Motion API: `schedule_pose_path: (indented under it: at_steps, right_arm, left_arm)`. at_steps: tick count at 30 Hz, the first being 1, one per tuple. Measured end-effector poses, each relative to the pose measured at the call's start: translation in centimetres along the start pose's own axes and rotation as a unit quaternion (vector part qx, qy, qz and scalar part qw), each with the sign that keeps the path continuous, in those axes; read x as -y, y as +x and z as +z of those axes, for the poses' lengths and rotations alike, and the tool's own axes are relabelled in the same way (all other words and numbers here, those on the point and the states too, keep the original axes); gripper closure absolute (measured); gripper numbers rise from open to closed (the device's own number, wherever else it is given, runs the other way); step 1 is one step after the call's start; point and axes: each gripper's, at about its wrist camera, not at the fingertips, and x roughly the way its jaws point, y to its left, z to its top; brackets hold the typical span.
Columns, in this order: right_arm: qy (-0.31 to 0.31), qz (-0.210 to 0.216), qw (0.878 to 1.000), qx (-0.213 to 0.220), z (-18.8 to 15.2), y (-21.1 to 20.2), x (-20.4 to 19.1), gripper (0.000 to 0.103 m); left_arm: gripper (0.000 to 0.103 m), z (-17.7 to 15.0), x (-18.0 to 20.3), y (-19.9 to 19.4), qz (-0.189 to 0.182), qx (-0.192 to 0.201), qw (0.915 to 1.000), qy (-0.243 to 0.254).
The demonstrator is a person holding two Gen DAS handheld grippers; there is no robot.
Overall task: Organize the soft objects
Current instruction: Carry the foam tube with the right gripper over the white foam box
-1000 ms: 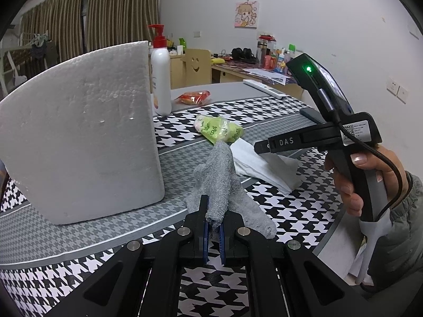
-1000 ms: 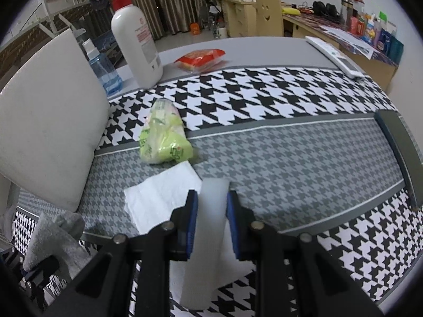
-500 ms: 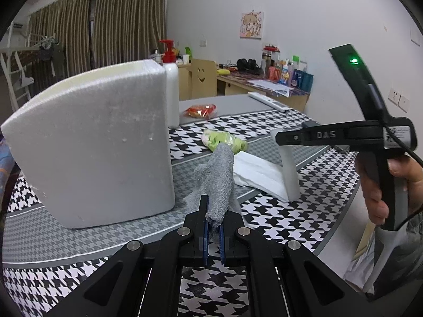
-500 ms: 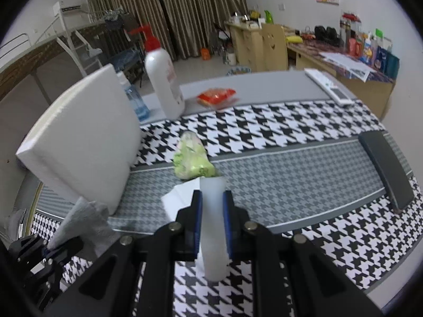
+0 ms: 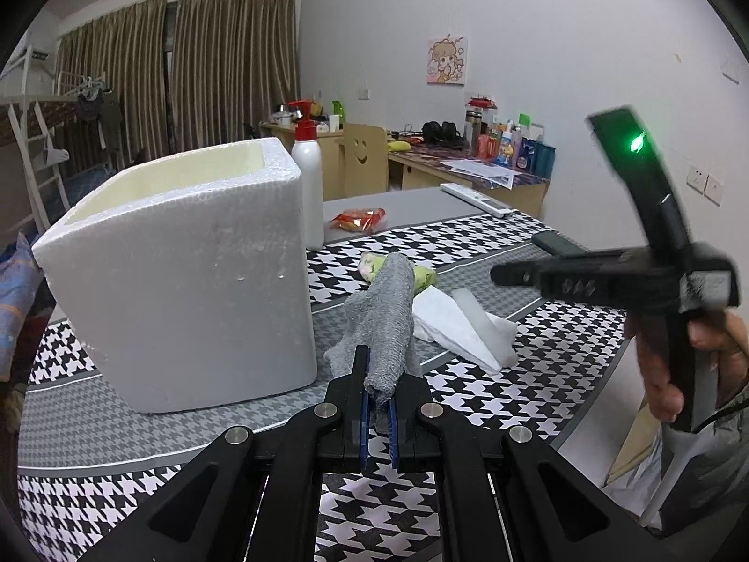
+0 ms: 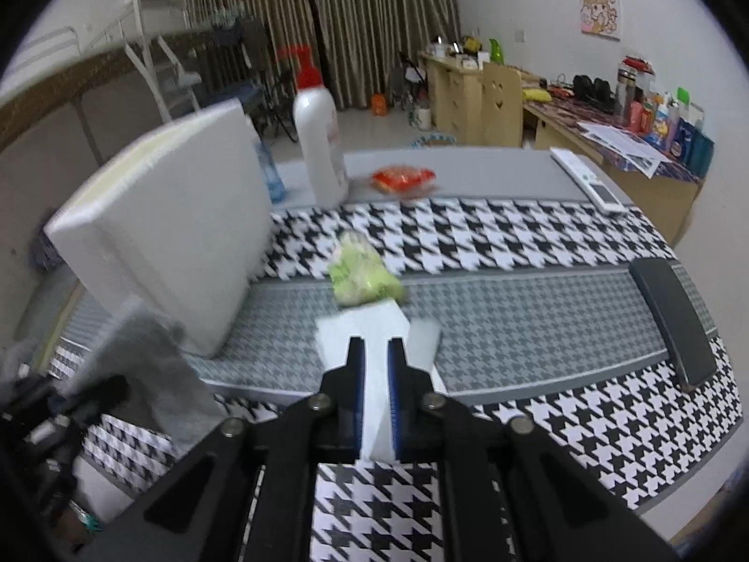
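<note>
My left gripper (image 5: 377, 403) is shut on a grey knitted cloth (image 5: 386, 323) and holds it up beside the white foam box (image 5: 187, 276), whose open top shows. My right gripper (image 6: 374, 374) stands above a white tissue (image 6: 360, 328) with a narrow gap between its jaws. A translucent white strip (image 5: 482, 323) lies on the tissue (image 5: 444, 318); in the right wrist view the strip (image 6: 423, 339) lies to the gripper's right. A green soft packet (image 6: 363, 274) lies beyond. The cloth (image 6: 140, 365) and foam box (image 6: 164, 229) show at the left.
A white pump bottle (image 6: 320, 140) and a red snack packet (image 6: 402, 178) stand at the back of the houndstooth table (image 6: 515, 253). A dark flat case (image 6: 671, 323) lies at the right. A white remote (image 6: 587, 180) lies at the far right edge.
Both grippers have risen. The white strip that my right gripper held now lies on the tissue. The left gripper has lifted the grey cloth higher by the box.
</note>
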Motion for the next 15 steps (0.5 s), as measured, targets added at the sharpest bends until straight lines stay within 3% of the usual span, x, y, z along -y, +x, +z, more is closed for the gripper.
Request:
schedule_pose_path:
  at_steps: [5,15]
  right_arm:
    - [0.005,-0.012,0.999,-0.042,-1.5,2.5,0.5,0.091]
    - [0.016,-0.017,0.998,-0.058,-2.8,3.3,0.9,0.089]
  left_arm:
    - [0.097,0.3,-0.4,-0.4,0.0,0.011,0.9999,-0.009]
    - [0.097,0.6,-0.5,-2.2,0.0,0.035,0.9993,-0.01]
